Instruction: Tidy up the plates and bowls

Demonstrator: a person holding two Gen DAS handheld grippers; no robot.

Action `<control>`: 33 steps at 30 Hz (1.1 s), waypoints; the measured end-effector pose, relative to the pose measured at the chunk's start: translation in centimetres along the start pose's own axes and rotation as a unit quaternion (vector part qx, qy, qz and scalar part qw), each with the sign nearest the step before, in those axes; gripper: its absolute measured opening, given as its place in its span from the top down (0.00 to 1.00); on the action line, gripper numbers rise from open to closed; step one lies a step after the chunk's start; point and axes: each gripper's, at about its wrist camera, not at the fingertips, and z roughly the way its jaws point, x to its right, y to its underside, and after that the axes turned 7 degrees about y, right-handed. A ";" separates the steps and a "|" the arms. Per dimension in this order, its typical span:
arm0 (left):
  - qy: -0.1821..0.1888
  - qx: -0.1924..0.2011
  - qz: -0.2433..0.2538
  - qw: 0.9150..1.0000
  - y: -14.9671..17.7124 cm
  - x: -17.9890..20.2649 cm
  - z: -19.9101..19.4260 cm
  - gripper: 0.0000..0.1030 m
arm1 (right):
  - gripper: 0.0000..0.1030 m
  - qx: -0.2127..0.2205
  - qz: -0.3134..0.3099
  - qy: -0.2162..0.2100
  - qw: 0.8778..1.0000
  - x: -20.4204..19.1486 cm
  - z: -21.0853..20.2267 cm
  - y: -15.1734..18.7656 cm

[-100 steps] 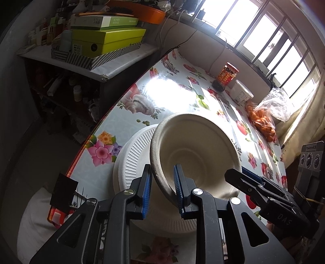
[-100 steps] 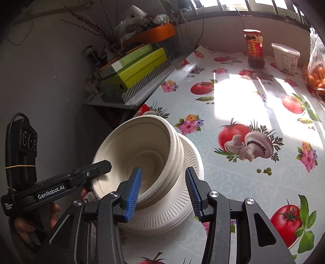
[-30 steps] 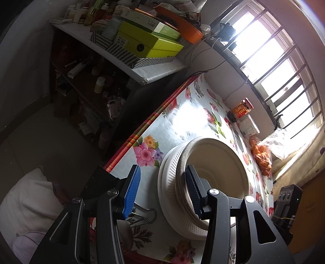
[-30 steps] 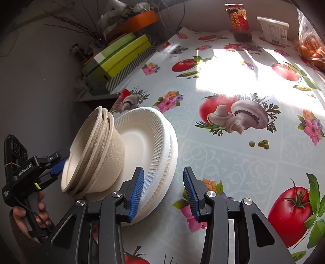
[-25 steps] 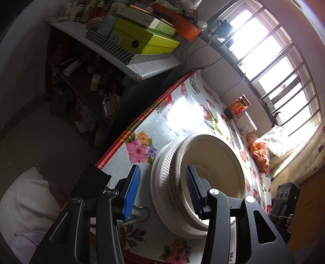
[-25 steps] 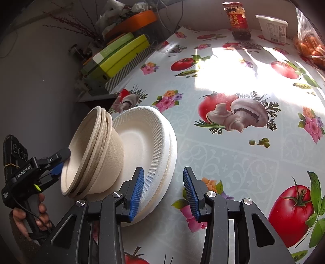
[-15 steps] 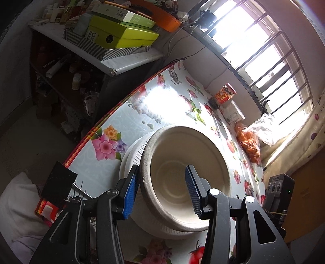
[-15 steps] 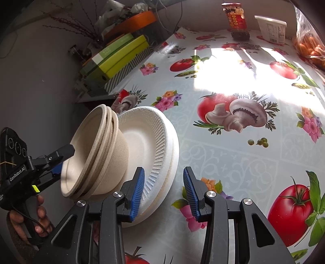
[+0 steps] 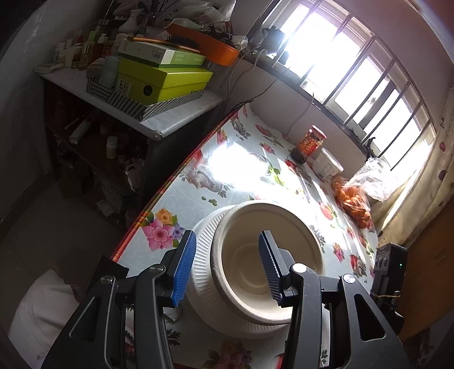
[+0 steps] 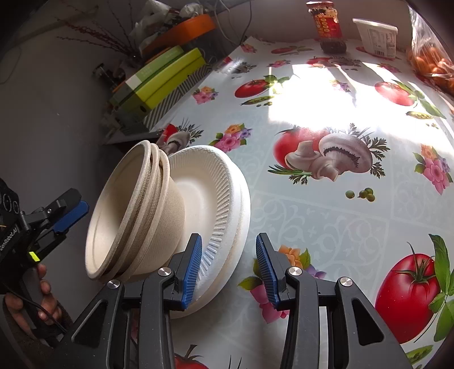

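A stack of three beige bowls (image 9: pixel 298 241) (image 10: pixel 136 215) sits in the middle of a stack of white ribbed plates (image 9: pixel 204 255) (image 10: pixel 210 193), near the table's left edge. My left gripper (image 9: pixel 225 269) is open, and the near rim of the bowls shows between its blue pads. From the right wrist view the left gripper (image 10: pixel 68 211) hangs just left of the bowl rim, apart from it. My right gripper (image 10: pixel 229 269) is open over the plates' near edge, and the plate rim shows between its pads with a gap on the right side.
A flowered tablecloth (image 10: pixel 326 227) covers the table. At the far end stand a red jar (image 10: pixel 326 25), a white tub (image 10: pixel 374 37) and a bag of oranges (image 9: pixel 354 201). A shelf with green boxes (image 9: pixel 161 79) stands beyond the table's left edge (image 9: pixel 159 198).
My left gripper has risen and rolled, so the bowls now sit framed between its pads. The bowls, the plates and the right gripper have stayed put.
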 end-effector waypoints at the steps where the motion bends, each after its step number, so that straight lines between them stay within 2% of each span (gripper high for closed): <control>1: 0.001 0.002 -0.002 1.000 -0.1 -0.2 -0.2 0.54 | 0.61 0.001 0.000 0.000 1.000 0.0 0.0 0.0; 5: -0.015 -0.009 -0.037 0.999 0.3 -2.4 -0.2 0.54 | 0.61 0.001 0.000 0.000 1.000 0.0 0.0 0.0; 9: -0.017 -0.022 -0.094 0.995 1.2 -5.0 0.1 0.54 | 0.61 -0.001 -0.001 0.002 1.000 -0.1 0.0 0.0; 16: -0.022 -0.060 -0.098 0.993 2.3 -5.6 1.9 0.54 | 0.67 -0.001 -0.001 0.000 1.000 -0.3 0.1 0.1; 20: -0.008 -0.086 -0.104 0.991 3.0 -5.4 3.2 0.54 | 0.72 -0.004 -0.003 -0.004 1.000 -0.3 0.3 0.0; 27: 0.008 -0.096 -0.107 0.990 3.2 -4.8 4.1 0.54 | 0.77 -0.006 0.001 -0.008 1.000 0.0 0.5 -0.1; 33: 0.022 -0.107 -0.104 0.989 3.2 -4.0 5.0 0.54 | 0.77 -0.007 0.008 -0.013 1.000 0.5 0.6 -0.1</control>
